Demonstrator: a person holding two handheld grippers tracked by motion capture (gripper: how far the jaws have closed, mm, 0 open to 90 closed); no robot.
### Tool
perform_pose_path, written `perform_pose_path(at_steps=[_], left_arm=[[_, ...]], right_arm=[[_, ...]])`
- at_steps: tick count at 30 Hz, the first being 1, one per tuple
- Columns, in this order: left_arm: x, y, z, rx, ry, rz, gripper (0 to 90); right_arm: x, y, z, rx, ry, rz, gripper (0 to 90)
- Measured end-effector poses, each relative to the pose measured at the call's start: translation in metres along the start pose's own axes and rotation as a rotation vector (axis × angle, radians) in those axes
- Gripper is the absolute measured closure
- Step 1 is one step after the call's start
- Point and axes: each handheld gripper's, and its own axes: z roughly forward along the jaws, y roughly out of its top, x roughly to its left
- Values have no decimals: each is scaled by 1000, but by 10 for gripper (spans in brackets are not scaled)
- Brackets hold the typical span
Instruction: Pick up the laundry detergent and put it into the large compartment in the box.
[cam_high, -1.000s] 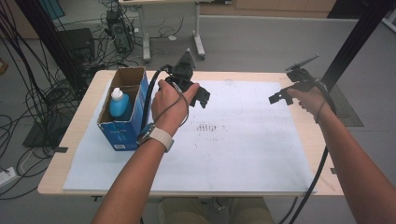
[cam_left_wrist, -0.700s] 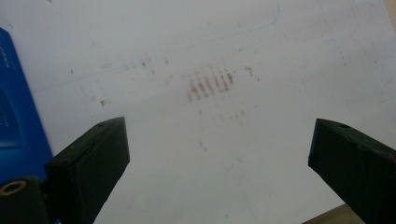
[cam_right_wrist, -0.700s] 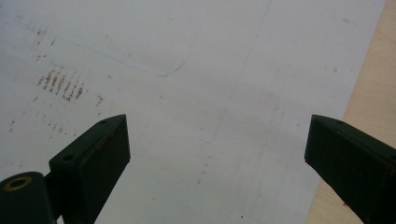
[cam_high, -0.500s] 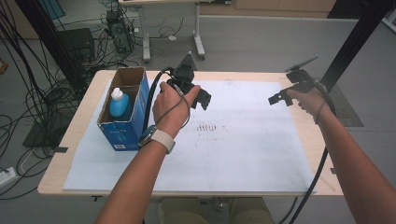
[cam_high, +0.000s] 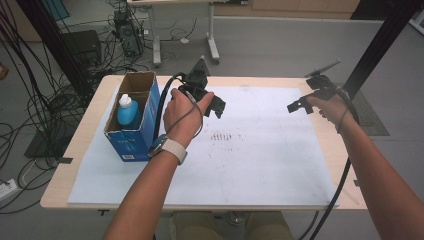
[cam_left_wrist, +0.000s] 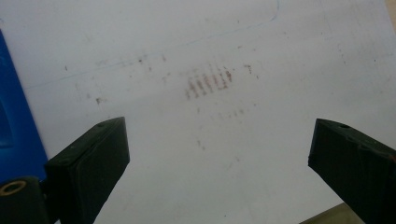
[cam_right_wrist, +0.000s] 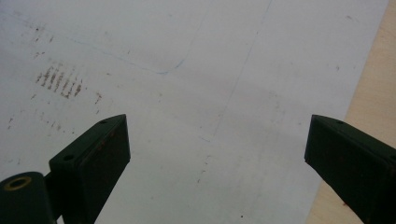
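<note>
My left gripper (cam_high: 212, 102) has slid slightly right, away from the cardboard box (cam_high: 132, 117) where the blue bottle (cam_high: 127, 111) stands upright. Both jaw pairs are spread wide, empty; my right gripper (cam_high: 300, 104) hangs unmoved. The bottle looks delivered.

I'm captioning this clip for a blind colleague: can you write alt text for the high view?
A person holds two open, empty grippers above a white sheet on a wooden table: the left gripper beside an open blue cardboard box holding a blue bottle, the right gripper near the sheet's far right corner. Faint dark marks smudge the sheet's middle.
</note>
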Motion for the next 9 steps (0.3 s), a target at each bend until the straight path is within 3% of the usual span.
perform_pose_path(at_steps=[9], left_arm=[[0,0,0,-5,-6,-3,56]], right_arm=[[0,0,1,0,1,0,68]])
